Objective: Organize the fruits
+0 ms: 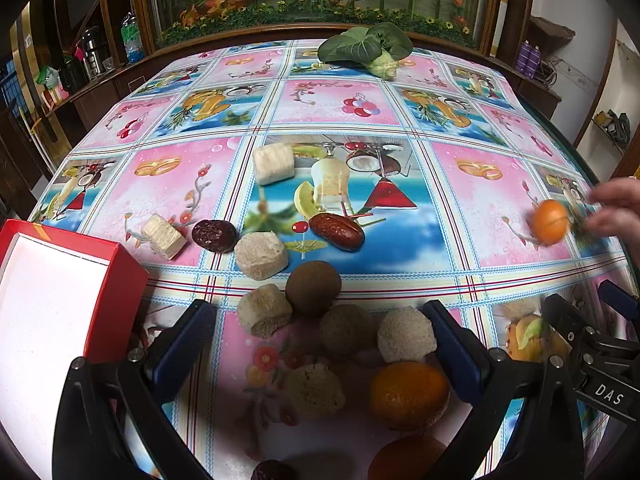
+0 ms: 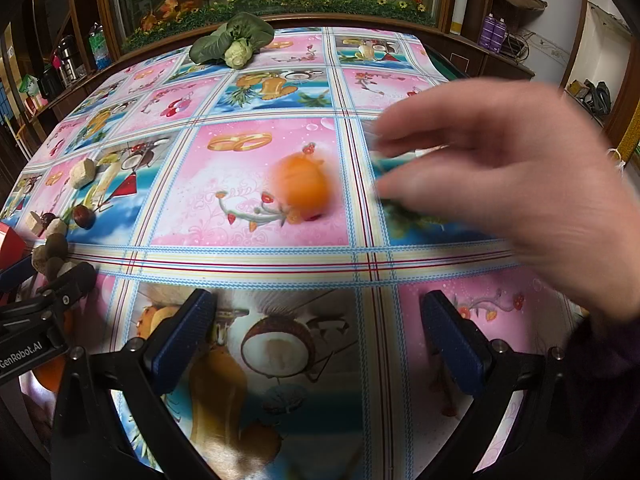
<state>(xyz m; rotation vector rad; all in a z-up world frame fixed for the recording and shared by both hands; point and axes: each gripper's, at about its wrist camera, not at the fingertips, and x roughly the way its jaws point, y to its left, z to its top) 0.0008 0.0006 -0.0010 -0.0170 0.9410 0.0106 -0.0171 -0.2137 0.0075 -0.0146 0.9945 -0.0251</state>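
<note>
Two handheld grippers hover over a table covered in a pink and blue fruit-print tablecloth [image 1: 360, 100]. The left gripper [image 1: 320, 332] has its blue-padded fingers spread wide with nothing pinched. Between and just ahead of its fingers lies a cluster of beige puffed cakes [image 1: 262, 314], a round brown fruit [image 1: 313, 288] and an orange [image 1: 408, 394] close to its right finger. Further ahead lie two dark red dates [image 1: 337, 231], and more pale cakes beyond them. A red box [image 1: 120, 276] with a white inside sits just to the left of this gripper. Far ahead, at the table's back edge, lies a leafy green vegetable [image 1: 366, 46].

The right gripper [image 2: 318, 324] is also spread open and empty, over bare tablecloth. Ahead of it, a small orange fruit [image 2: 302, 186], blurred, sits on a pink square. A bare hand [image 2: 520, 184], also blurred, reaches in from the right, its fingertips near that fruit but apart from it
</note>
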